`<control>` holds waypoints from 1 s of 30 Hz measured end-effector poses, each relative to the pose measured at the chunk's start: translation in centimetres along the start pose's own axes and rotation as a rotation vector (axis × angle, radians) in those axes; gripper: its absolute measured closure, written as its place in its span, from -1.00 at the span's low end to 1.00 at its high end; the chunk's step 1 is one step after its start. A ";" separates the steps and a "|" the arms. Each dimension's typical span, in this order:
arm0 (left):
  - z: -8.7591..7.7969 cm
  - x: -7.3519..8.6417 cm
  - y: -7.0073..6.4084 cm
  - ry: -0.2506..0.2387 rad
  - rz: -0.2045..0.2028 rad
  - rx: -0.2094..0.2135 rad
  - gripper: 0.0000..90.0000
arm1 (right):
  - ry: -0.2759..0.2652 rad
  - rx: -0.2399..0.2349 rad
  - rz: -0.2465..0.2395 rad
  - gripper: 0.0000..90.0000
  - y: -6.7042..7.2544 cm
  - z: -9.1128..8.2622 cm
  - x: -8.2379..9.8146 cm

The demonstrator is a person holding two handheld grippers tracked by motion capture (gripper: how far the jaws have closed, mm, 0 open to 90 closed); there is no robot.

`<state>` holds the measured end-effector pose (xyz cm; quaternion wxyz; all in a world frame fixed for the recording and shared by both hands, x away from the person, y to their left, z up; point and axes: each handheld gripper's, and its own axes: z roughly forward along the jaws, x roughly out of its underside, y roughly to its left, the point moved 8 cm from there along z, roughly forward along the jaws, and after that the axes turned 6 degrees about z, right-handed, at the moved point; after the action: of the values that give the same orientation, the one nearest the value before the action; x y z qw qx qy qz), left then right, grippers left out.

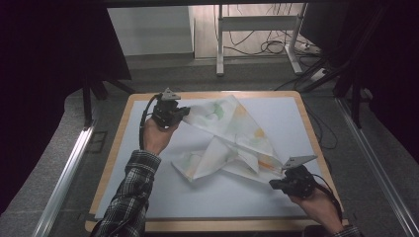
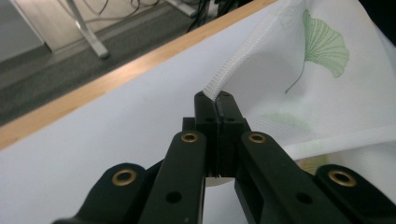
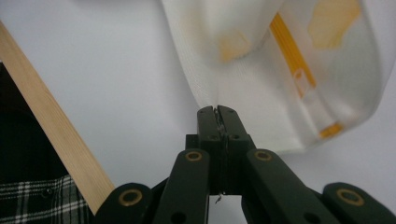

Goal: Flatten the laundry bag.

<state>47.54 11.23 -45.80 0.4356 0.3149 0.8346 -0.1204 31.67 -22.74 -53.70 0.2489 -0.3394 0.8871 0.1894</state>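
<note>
White cloth (image 1: 232, 140) printed with green leaves and orange patches stretches slantwise across the pale table top (image 1: 163, 192), partly lifted and partly folded on itself near the middle. At its far corner the left gripper (image 1: 184, 111) has its jaws pressed together on the stitched hem; the left gripper view shows that hem (image 2: 224, 70) rising straight from between the black tips, a green ginkgo leaf (image 2: 324, 46) printed just beside it. At the near corner the right gripper (image 1: 276, 183) likewise pinches the cloth's edge, jaws clamped on the fabric. A plaid sleeve (image 1: 131, 197) covers the left forearm, and the table's wooden rim (image 1: 217, 226) frames the surface
</note>
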 end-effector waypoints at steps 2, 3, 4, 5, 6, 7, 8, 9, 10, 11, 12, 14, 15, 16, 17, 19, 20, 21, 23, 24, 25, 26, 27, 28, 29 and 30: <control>0.5 0.4 0.2 0.013 -0.008 0.003 1.00 | -0.003 -0.002 0.008 0.95 -0.2 0.1 0.1; 1.7 1.3 0.1 0.043 -0.028 0.024 1.00 | -0.019 -0.013 0.021 0.94 -0.5 0.3 -0.1; 2.3 1.8 0.0 0.058 -0.036 0.037 1.00 | -0.026 -0.017 0.024 0.92 -0.5 0.4 -0.3; 2.3 1.8 0.0 0.058 -0.036 0.037 0.99 | -0.037 -0.019 0.023 0.89 -0.5 0.5 -0.6; 2.9 2.3 -0.2 0.066 -0.039 0.045 0.99 | -0.037 -0.019 0.023 0.89 -0.5 0.5 -0.6; 3.7 3.0 -0.6 0.072 -0.049 0.070 0.82 | -0.057 -0.029 0.030 0.84 -0.4 0.7 -1.2; 3.7 3.0 -0.6 0.072 -0.049 0.070 0.74 | -0.057 -0.029 0.030 0.84 -0.4 0.7 -1.2; 4.1 3.6 -0.9 0.084 -0.041 0.076 0.62 | -0.070 -0.032 0.022 0.77 -0.3 0.8 -1.7; 4.1 3.8 -1.0 0.086 -0.028 0.071 0.48 | -0.077 -0.030 0.018 0.72 -0.2 0.8 -2.0; 4.1 3.8 -1.0 0.086 -0.028 0.071 0.39 | -0.077 -0.030 0.018 0.72 -0.2 0.8 -2.0; 4.0 3.9 -1.1 0.083 -0.023 0.069 0.39 | -0.086 -0.025 0.014 0.69 -0.2 0.8 -2.3; 3.4 4.0 -1.3 0.062 -0.017 0.081 0.26 | -0.095 -0.015 0.006 0.63 -0.2 0.7 -2.7; 2.5 4.0 -1.9 0.032 0.001 0.093 0.20 | -0.112 0.002 0.003 0.55 -0.3 0.7 -3.1; 2.5 4.0 -1.9 0.032 0.001 0.093 0.13 | -0.112 0.002 0.003 0.55 -0.3 0.7 -3.1; 2.1 4.0 -2.4 0.016 0.007 0.108 0.13 | -0.120 0.008 0.002 0.51 -0.4 0.6 -3.3; 1.3 4.3 -3.5 0.001 0.030 0.124 -0.07 | -0.147 0.021 0.008 0.43 -0.8 0.4 -3.8; 0.9 4.5 -4.2 0.005 0.049 0.127 -0.07 | -0.147 0.021 0.008 0.43 -0.8 0.4 -3.8; 0.6 4.7 -4.8 0.003 0.064 0.133 -0.11 | -0.152 0.023 0.014 0.40 -0.9 0.2 -3.9; -0.3 5.4 -6.8 -0.011 0.087 0.161 -0.23 | -0.170 0.046 0.024 0.31 -1.4 -0.4 -4.1; -0.3 5.4 -6.8 -0.011 0.087 0.161 -0.26 | -0.176 0.053 0.026 0.29 -1.6 -0.6 -4.2; -0.6 5.6 -7.5 -0.015 0.092 0.169 -0.26 | -0.176 0.053 0.026 0.29 -1.6 -0.6 -4.2; -0.9 5.8 -8.1 -0.018 0.103 0.178 -0.27 | -0.178 0.064 0.026 0.28 -1.8 -0.8 -4.2; -1.3 6.0 -9.5 -0.032 0.122 0.200 -0.29 | -0.184 0.090 0.029 0.27 -2.4 -1.1 -4.3; -1.3 6.0 -9.5 -0.032 0.122 0.200 -0.29 | -0.184 0.090 0.029 0.27 -2.4 -1.1 -4.3; -1.5 6.0 -10.2 -0.035 0.132 0.211 -0.28 | -0.187 0.102 0.030 0.31 -2.8 -1.2 -4.5; -1.6 6.1 -11.0 -0.039 0.143 0.224 -0.28 | -0.187 0.102 0.030 0.31 -2.8 -1.2 -4.5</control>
<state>37.03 6.04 -50.53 0.4215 0.4177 0.7827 -0.1875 36.19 -23.00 -50.61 0.3446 -0.2938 0.8735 0.1787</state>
